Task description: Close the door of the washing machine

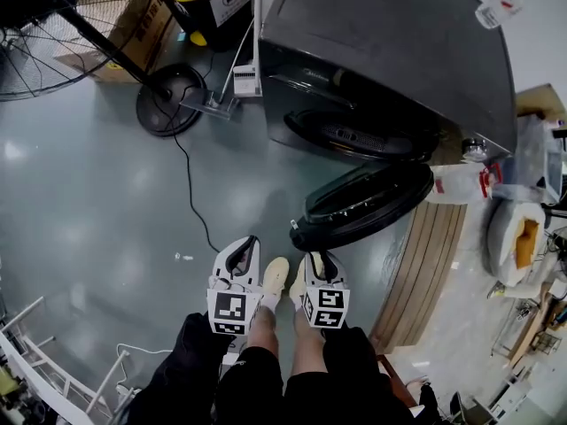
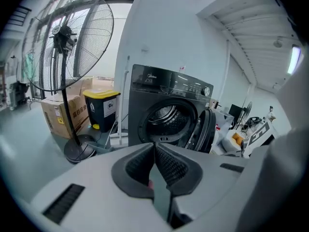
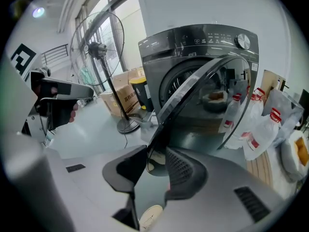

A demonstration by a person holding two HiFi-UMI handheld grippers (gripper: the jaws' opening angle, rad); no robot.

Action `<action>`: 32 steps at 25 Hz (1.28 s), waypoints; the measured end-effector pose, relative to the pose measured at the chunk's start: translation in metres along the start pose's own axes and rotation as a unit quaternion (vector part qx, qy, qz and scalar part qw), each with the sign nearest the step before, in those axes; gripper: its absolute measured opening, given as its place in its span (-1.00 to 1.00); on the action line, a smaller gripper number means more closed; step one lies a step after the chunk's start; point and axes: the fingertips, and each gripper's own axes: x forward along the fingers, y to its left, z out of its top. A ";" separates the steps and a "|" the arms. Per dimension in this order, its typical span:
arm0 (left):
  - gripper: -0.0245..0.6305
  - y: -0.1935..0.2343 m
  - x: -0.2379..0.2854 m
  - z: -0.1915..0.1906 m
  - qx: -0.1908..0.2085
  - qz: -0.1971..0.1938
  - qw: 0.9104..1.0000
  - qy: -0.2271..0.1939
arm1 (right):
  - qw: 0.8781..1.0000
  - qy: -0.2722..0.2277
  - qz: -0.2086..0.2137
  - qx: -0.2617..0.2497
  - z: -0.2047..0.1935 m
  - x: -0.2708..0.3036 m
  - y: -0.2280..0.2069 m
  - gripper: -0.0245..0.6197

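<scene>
The round black glass door [image 1: 363, 204] of the dark grey front-loading washing machine [image 1: 390, 51] hangs wide open. Your right gripper [image 3: 155, 152] has its fingers apart, the door's rim near their gap, probably to push it. On your left gripper [image 2: 154, 148] the fingers meet, empty.

Right tool [image 3: 157, 151] sits at the bottom with its jaws apart. The lower edge of the door [image 3: 186, 93] pokes right into the gap between them, and as far as I can see the pads aren't squeezing it. Door's swung wide open, dark rim and glassy middle, with the washer [image 3: 203, 47] straight behind it. Left of the washer there's a bin [image 3: 139, 93], a box [image 3: 123, 100] and a big fan [image 3: 96, 47] standing on the floor [image 3: 91, 129]. White bags [image 3: 263, 124] are piled on the right. Far left, a hand [image 3: 72, 112] holds the left tool [image 3: 53, 98].
</scene>
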 end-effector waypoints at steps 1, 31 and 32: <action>-0.83 0.002 -0.001 0.001 -0.001 0.004 1.000 -0.001 | 1.000 0.000 0.002 -0.003 0.002 0.001 0.001 -0.50; -0.83 0.066 0.018 0.031 -0.032 0.101 0.994 -0.029 | 0.995 -0.023 0.058 -0.074 0.068 0.057 0.013 -0.71; -0.83 0.068 0.019 0.031 -0.034 0.105 0.993 -0.030 | 0.995 -0.025 0.060 -0.076 0.071 0.060 0.013 -0.72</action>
